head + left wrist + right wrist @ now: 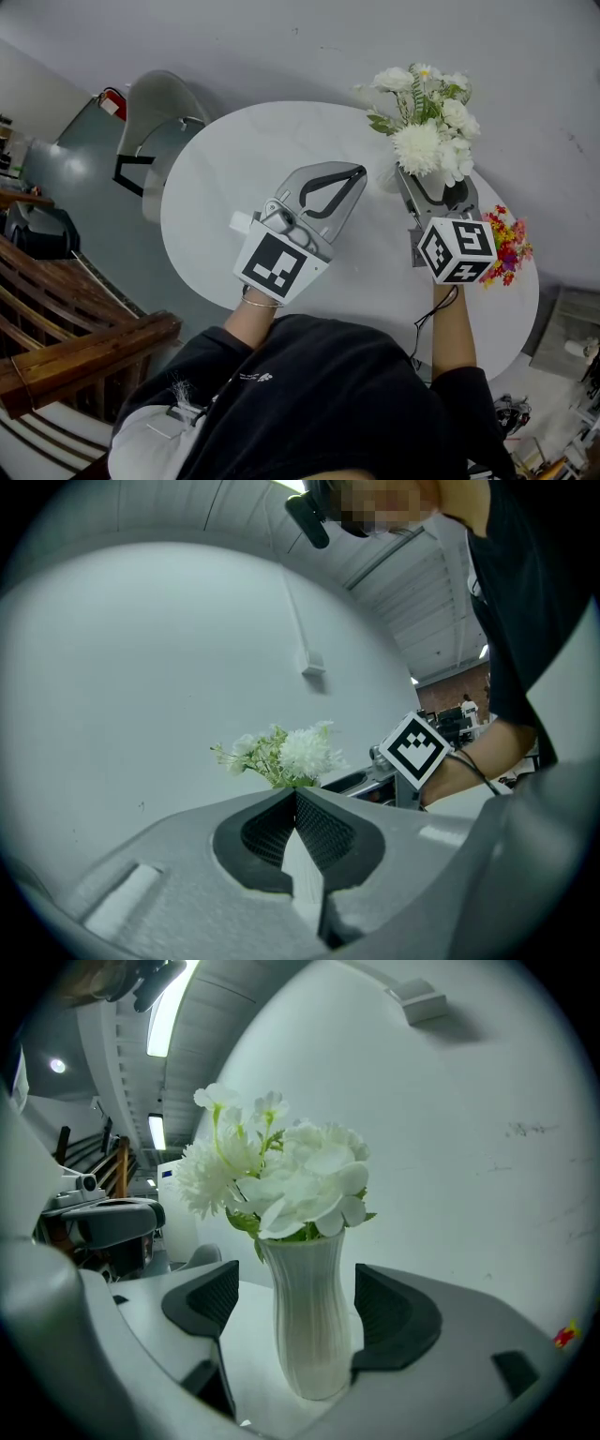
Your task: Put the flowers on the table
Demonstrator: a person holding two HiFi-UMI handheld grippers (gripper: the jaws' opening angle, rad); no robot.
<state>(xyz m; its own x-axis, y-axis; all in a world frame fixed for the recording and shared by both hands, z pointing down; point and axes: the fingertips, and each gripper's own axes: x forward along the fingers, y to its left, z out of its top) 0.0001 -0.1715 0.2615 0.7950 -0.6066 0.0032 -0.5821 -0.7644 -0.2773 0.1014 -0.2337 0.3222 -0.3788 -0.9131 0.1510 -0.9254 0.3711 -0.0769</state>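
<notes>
The white flowers [427,131] are standing in a ribbed white vase [309,1363] on the far right part of the round bench [216,187]. The right tool [298,1309] is sitting wide, one pad on either side of the vase. The left tool [295,799] is hovering left of the flowers, pinched together and empty. A red-and-yellow bunch [506,246] is sitting at the bench's right edge.

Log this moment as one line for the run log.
left gripper: jaws shut, empty | right gripper: jaws open around white flower vase | vase: upright on table
</notes>
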